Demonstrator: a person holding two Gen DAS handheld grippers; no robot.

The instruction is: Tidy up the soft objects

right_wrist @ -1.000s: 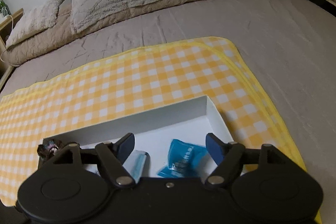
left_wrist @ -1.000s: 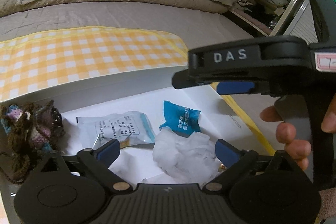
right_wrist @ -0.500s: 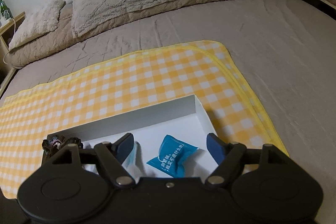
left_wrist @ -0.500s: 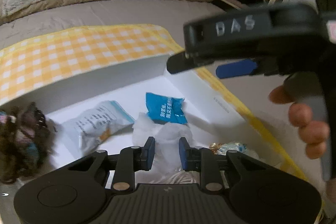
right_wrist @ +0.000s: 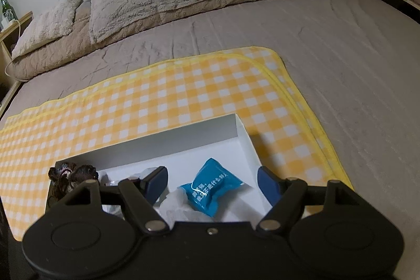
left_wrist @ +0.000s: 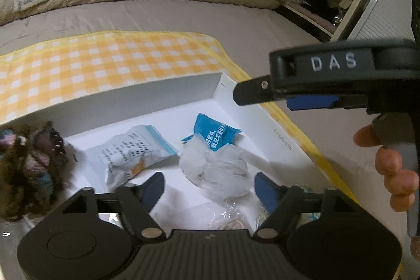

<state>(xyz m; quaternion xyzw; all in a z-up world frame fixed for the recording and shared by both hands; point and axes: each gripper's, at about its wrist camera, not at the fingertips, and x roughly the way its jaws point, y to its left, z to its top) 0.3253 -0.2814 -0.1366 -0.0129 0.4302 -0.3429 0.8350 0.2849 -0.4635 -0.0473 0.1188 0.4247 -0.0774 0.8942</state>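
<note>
Blue-padded left gripper hung spread, empty, over crumpled white tissue in the white box; right gripper (likewise spread) hovered above a blue packet; the box sat on a yellow checked cloth.

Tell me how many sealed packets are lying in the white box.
2 clearly. A blue packet lies toward the white box's right side against a crumpled white wad; a pale printed packet lies left of it. More wrappers behind the left gripper are partly hidden.
</note>
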